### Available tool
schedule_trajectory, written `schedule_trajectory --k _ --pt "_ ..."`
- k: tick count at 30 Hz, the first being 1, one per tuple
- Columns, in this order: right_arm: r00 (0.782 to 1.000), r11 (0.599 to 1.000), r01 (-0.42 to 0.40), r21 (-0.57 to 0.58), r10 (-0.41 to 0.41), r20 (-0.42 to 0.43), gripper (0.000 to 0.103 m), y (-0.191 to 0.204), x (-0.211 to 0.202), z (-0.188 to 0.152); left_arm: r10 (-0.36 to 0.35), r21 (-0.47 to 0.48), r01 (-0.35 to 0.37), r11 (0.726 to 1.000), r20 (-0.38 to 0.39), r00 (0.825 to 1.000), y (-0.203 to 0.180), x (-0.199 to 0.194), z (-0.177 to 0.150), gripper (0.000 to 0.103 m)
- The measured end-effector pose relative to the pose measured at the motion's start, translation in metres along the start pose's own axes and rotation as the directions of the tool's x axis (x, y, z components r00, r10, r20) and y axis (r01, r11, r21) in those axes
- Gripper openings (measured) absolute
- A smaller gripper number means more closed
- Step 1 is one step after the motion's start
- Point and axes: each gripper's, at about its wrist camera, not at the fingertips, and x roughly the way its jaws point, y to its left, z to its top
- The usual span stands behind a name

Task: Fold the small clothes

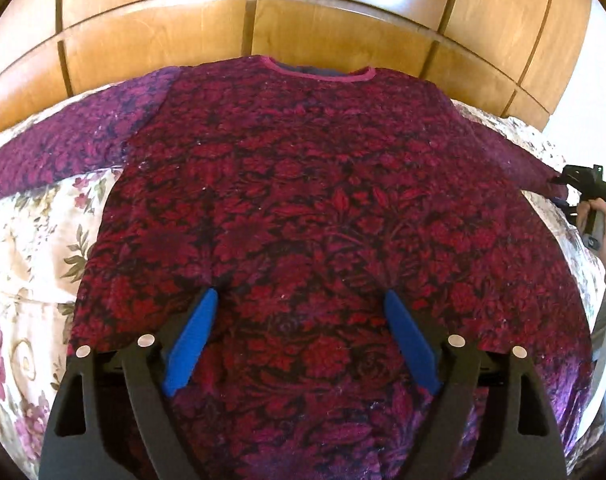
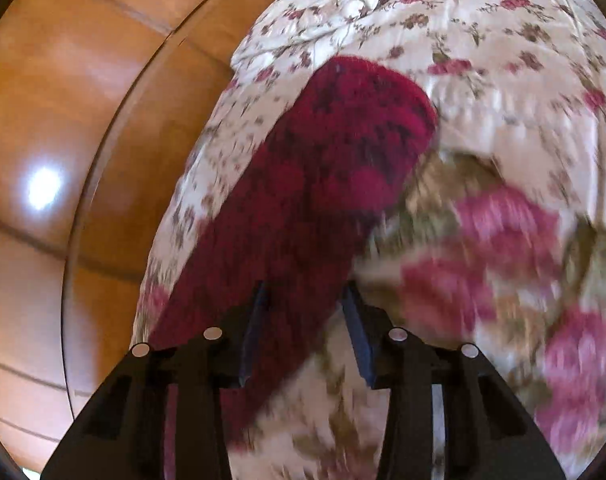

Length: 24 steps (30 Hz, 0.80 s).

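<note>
Nearest the left wrist camera, the left hand-held gripper (image 1: 299, 298) was seen spread wide, its blue fingers (image 1: 191, 344) well apart and nothing caught between them; both tips were set over the lower front of the sweater (image 1: 303, 208). The sweater, knitted in a red and purple floral pattern, was laid flat and face up on the bed, whose cream flowered bedspread (image 1: 27, 240) was exposed along the left side. One sleeve (image 1: 55, 140) was stretched out to the left across the bedspread. The pink-edged neckline (image 1: 319, 72) was turned toward the far side, close to the wooden wardrobe doors (image 1: 223, 20).

At the far right edge of the same view, the right hand-held gripper (image 1: 561, 182) was seen at the end of the other sleeve, a hand (image 1: 599, 228) wrapped round its handle.

In the blurred right wrist view, the right hand-held gripper (image 2: 305, 296) was seen partly closed, with that sleeve (image 2: 327, 184) running between its fingers (image 2: 355, 324); whether the fabric was truly pinched could not be told. The cuff lay beyond the fingertips on the bedspread (image 2: 483, 40), with the wardrobe doors (image 2: 63, 120) to the left.
</note>
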Motion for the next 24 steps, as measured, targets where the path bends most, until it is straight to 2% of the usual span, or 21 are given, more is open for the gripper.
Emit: schedule_trajectory --k 1,2,3,4,7,10,13,17,19,22,24 --pt "1.0 1.0 0.023 -0.012 -0.023 0.007 0.036 0.002 0.003 0.006 -0.005 -0.005 0.005 1.0 -0.001 1.0 0.001 0.0 0.0 0.083" --pt "0.998 0.998 0.062 -0.022 -0.062 0.013 0.021 0.008 0.006 0.011 -0.005 -0.004 0.005 1.0 -0.001 1.0 0.001 0.001 0.001 0.083" --pt "0.994 0.993 0.11 -0.032 -0.11 0.025 0.015 0.012 0.006 0.013 -0.003 -0.003 0.003 1.0 -0.001 1.0 0.002 0.0 0.0 0.083" --pt "0.991 0.991 0.125 -0.039 -0.123 0.043 0.011 0.008 -0.009 0.001 -0.002 -0.004 0.002 1.0 -0.001 1.0 0.002 -0.001 0.0 0.083" --pt "0.97 0.973 0.216 -0.078 -0.205 0.13 0.009 0.006 -0.029 -0.002 -0.005 -0.006 0.005 1.0 0.0 1.0 0.003 -0.001 0.0 0.084" --pt "0.954 0.959 0.274 -0.077 -0.26 0.152 0.009 -0.009 -0.035 -0.014 -0.007 -0.007 0.007 1.0 0.003 1.0 0.002 -0.001 -0.001 0.084" --pt "0.94 0.944 0.315 -0.094 -0.297 0.165 0.009 -0.005 -0.042 -0.023 -0.021 -0.013 0.021 1.0 0.003 1.0 0.005 -0.001 0.0 0.084" --pt "0.94 0.923 0.313 -0.225 -0.266 0.214 0.009 0.042 -0.06 -0.03 -0.047 -0.032 0.048 0.998 0.009 0.999 0.009 -0.004 0.001 0.086" --pt "0.954 0.915 0.266 -0.304 -0.205 0.219 0.009 0.071 -0.072 -0.039 -0.064 -0.043 0.065 0.997 0.01 0.998 0.01 -0.007 0.002 0.086" --pt "0.969 0.874 0.212 -0.437 -0.129 0.21 0.009 0.119 -0.079 -0.061 -0.08 -0.065 0.081 0.995 0.014 0.997 0.012 -0.013 0.006 0.086" --pt "0.98 0.834 0.169 -0.525 -0.083 0.182 0.009 0.153 -0.078 -0.083 -0.083 -0.073 0.084 0.994 0.015 0.996 0.014 -0.017 0.009 0.091"
